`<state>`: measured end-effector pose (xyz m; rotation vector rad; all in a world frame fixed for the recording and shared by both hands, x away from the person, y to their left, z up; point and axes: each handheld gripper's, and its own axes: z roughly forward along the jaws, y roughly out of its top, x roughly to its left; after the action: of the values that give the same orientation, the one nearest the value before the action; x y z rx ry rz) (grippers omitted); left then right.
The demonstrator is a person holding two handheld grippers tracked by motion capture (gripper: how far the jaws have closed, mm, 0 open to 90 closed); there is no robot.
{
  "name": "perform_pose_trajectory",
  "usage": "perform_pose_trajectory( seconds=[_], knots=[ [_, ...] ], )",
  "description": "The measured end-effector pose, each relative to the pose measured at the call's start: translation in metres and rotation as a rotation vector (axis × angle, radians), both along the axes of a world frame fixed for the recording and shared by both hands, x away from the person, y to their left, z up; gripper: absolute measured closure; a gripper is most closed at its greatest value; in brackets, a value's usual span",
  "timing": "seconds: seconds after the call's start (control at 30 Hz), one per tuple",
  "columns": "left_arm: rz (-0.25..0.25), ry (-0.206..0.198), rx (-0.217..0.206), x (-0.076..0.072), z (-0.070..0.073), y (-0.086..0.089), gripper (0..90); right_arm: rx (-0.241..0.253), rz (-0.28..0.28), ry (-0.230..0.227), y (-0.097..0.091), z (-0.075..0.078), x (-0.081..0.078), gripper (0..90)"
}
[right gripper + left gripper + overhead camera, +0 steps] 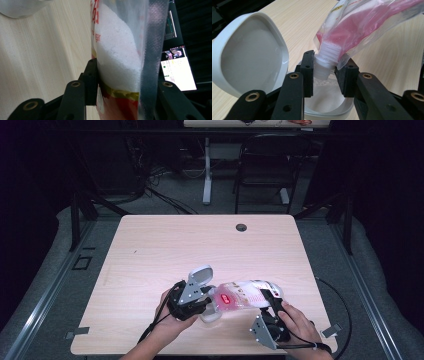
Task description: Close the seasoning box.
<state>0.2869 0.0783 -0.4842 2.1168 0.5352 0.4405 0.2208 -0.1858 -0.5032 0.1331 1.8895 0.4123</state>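
Observation:
A clear pouch (245,296) with red print, holding white granules, lies tilted between my two grippers near the table's front edge. In the left gripper view its threaded white spout (324,65) points down over an open white container (329,110) that has granules inside. The container's flip lid (249,55) stands up at the left. My left gripper (324,75) is shut on the spout, with a pad against each side. My right gripper (120,82) is shut on the pouch's (120,62) lower part, and its right pad is hidden behind the bag's seam.
The wooden table (200,240) has a round cable hole (241,227) near its far edge. A dark chair (265,165) and a desk leg stand beyond it. A lit screen (177,70) shows past the pouch in the right gripper view.

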Motion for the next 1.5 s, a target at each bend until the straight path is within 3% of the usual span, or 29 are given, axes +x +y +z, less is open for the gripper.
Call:
perform_pose_trajectory(
  seconds=[0.13, 0.3, 0.43, 0.5, 0.7, 0.8, 0.87, 0.9, 1.07, 1.17, 1.23, 1.33, 1.5],
  knots=[
    [-0.001, 0.000, 0.005, 0.001, -0.002, 0.000, 70.2, 0.006, 0.007, -0.003, 0.001, -0.002, 0.001, 58.9],
    [-0.002, 0.003, 0.000, 0.001, -0.004, 0.001, 70.2, -0.027, -0.009, -0.006, 0.002, -0.001, -0.001, 58.9],
    [-0.004, 0.002, 0.001, 0.000, -0.004, 0.001, 70.2, -0.020, 0.021, -0.029, 0.001, -0.002, 0.001, 59.0],
    [-0.007, -0.002, 0.007, 0.001, -0.004, 0.001, 70.3, -0.047, 0.008, -0.031, 0.002, 0.000, 0.000, 58.9],
    [-0.006, 0.000, 0.003, 0.001, -0.006, 0.001, 70.3, -0.046, 0.017, -0.036, 0.002, -0.001, 0.000, 59.0],
    [-0.005, 0.007, -0.001, 0.001, -0.007, 0.001, 70.3, -0.081, 0.002, -0.039, 0.003, 0.002, -0.001, 58.9],
    [-0.004, 0.006, -0.001, 0.000, -0.007, 0.001, 70.3, -0.060, 0.017, -0.035, 0.003, 0.000, 0.000, 59.0],
    [-0.004, 0.006, -0.001, 0.000, -0.007, 0.001, 70.3, -0.079, 0.008, -0.037, 0.003, 0.002, -0.001, 58.9],
    [-0.006, 0.009, -0.005, 0.000, -0.007, 0.001, 70.3, -0.069, 0.020, -0.038, 0.003, 0.002, 0.000, 59.0],
    [-0.007, 0.009, -0.004, 0.000, -0.007, 0.001, 70.3, -0.081, 0.032, -0.043, 0.003, 0.003, 0.001, 59.0],
    [-0.008, 0.005, -0.001, 0.001, -0.006, 0.002, 70.3, -0.114, 0.021, -0.041, 0.004, 0.007, 0.000, 59.0],
    [-0.007, 0.009, -0.004, 0.000, -0.007, 0.002, 70.3, -0.109, 0.036, -0.042, 0.004, 0.008, 0.001, 59.0],
    [-0.011, 0.009, 0.007, 0.000, -0.008, 0.002, 70.3, -0.145, 0.040, -0.040, 0.005, 0.010, 0.001, 59.1]
  ],
)
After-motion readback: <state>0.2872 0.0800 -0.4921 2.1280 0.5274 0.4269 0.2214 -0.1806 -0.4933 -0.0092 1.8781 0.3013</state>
